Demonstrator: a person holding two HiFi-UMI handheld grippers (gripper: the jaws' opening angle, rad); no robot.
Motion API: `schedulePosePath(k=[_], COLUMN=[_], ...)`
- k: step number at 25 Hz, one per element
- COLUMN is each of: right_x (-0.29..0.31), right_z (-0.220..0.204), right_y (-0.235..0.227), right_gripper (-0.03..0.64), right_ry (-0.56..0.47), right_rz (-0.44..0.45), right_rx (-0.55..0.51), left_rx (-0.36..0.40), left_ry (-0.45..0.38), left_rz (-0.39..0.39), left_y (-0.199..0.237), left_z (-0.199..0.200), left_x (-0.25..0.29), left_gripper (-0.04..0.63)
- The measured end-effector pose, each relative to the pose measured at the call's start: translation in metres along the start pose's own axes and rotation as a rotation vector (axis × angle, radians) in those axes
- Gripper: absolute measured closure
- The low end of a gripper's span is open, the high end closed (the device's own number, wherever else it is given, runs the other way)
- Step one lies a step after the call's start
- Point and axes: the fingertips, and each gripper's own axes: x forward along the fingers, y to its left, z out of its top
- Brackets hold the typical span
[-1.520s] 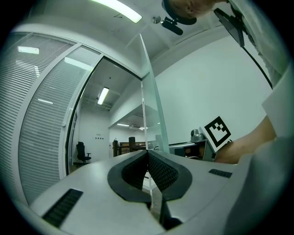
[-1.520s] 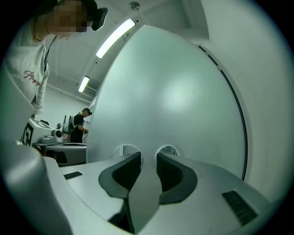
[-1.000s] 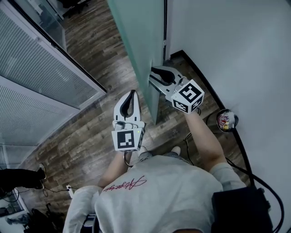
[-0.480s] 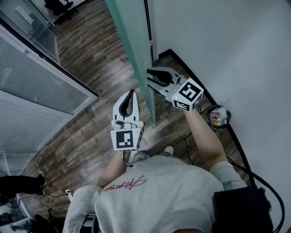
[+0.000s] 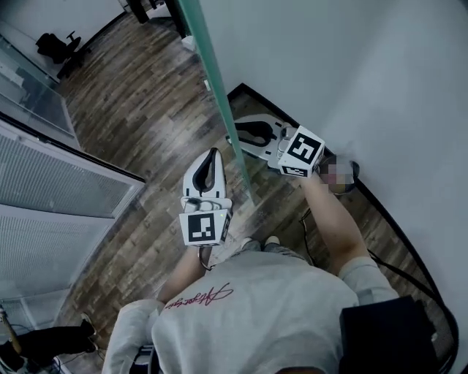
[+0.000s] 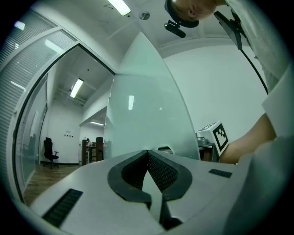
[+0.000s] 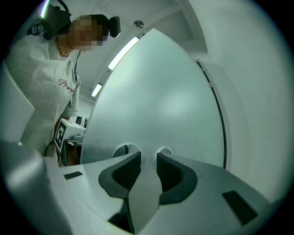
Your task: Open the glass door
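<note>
Plank floor (image 5: 139,109) with black office chair (image 5: 63,45)

Dim, cool, greenish light. Ceiling lamps (image 6: 120,6) glow overhead, one mirrored as glare on the door (image 6: 151,124). Both gripper views bulge and blacken at the corners.

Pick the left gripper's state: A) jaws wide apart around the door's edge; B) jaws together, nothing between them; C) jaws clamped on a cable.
B: in the left gripper view the left gripper has its jaws meeting at the tips, with only the glass door beyond.
</note>
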Motion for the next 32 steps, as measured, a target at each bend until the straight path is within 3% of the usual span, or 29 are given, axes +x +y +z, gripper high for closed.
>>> schedulePosePath(k=[5,21,32], right_x=[-0.028,-0.109,-0.156], right_z=[0.002,0.006,0.007], right_y=[-0.012,-0.059,-0.104], right_gripper=[0.502,0.502,0.511], right_ry=[0.021,-0.007,0.007], right_rz=[0.013,0.106,0.11], right_rx=[-0.033,-0.047,-0.058], left_rx=[0.017,0.001,0.009], left_ry=[-0.005,-0.022,-0.006], left_rz=[-0.068,0.069,0.058], left_y=[-0.032,-0.101,-0.136], left_z=[-0.001,0.002,-0.002], left_x=[0.026,0.09,0.126], left_gripper=[0.589,0.589,0.589])
